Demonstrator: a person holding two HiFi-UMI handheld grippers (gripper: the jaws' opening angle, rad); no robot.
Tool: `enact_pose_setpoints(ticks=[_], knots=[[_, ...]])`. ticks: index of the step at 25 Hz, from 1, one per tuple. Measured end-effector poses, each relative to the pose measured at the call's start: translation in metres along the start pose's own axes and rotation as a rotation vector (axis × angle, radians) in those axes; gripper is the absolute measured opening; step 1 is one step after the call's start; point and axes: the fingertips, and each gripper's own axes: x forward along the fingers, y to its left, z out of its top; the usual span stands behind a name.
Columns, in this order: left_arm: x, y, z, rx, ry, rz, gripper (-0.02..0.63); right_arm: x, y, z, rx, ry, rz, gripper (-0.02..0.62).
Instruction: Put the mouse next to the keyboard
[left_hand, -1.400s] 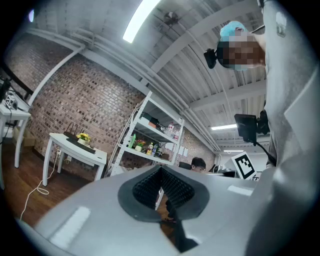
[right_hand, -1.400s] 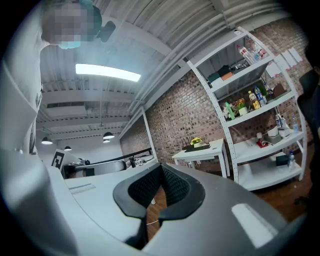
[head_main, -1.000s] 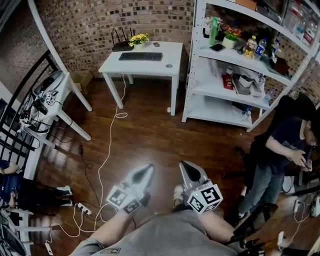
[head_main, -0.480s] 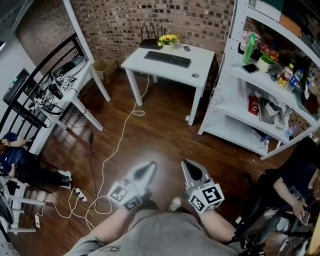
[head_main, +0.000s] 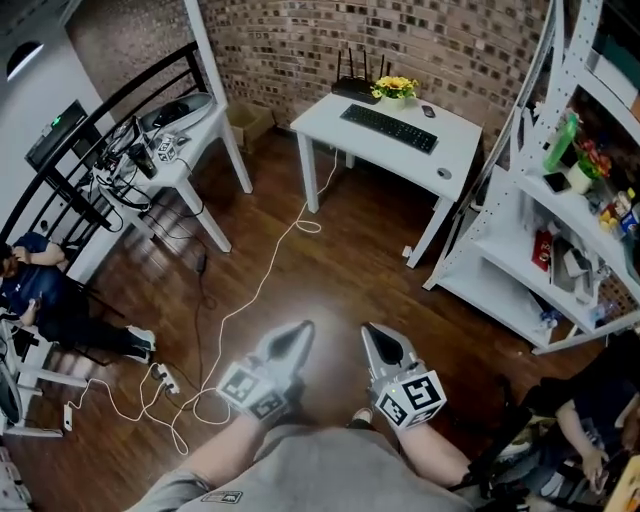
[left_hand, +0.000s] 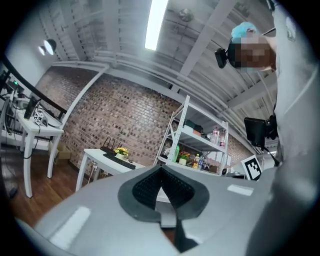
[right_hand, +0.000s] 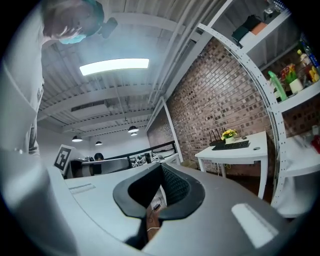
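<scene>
A white table (head_main: 455, 140) stands against the brick wall across the room. On it lie a black keyboard (head_main: 388, 127), a small dark mouse (head_main: 428, 111) behind the keyboard's right end, and a small grey round thing (head_main: 444, 173) near the front right corner. Both grippers hang low in front of me, far from the table. My left gripper (head_main: 300, 331) and right gripper (head_main: 371, 332) are both shut and hold nothing. In the right gripper view the keyboard (right_hand: 231, 145) shows past the shut right gripper (right_hand: 161, 168). The left gripper (left_hand: 161, 171) points toward the same table (left_hand: 100, 155).
A router (head_main: 352, 88) and yellow flowers (head_main: 394, 88) stand at the table's back. White shelving (head_main: 560, 200) full of items fills the right. A side desk (head_main: 190, 130) with electronics stands left. A white cable (head_main: 262, 285) and a power strip (head_main: 165, 378) lie on the wood floor. People sit at the far left and lower right.
The head view has swung left: the table and shelving slid rightward in the picture and the side desk came further in. Both grippers stay shut in the same spot.
</scene>
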Motion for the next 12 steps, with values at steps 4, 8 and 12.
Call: enact_pose_setpoints(ticks=[4, 8, 12], knots=[[-0.024, 0.070, 0.034, -0.006, -0.005, 0.013, 0.002, 0.075, 0.043, -0.004, 0.002, 0.009, 0.018, 0.012], [-0.044, 0.133, 0.052, 0.003, 0.000, 0.014, 0.002, 0.133, 0.075, -0.006, -0.002, 0.010, 0.013, 0.012], [-0.049, 0.178, 0.065, -0.006, 0.014, -0.008, 0.002, 0.175, 0.087, -0.009, 0.005, 0.011, -0.027, 0.012]])
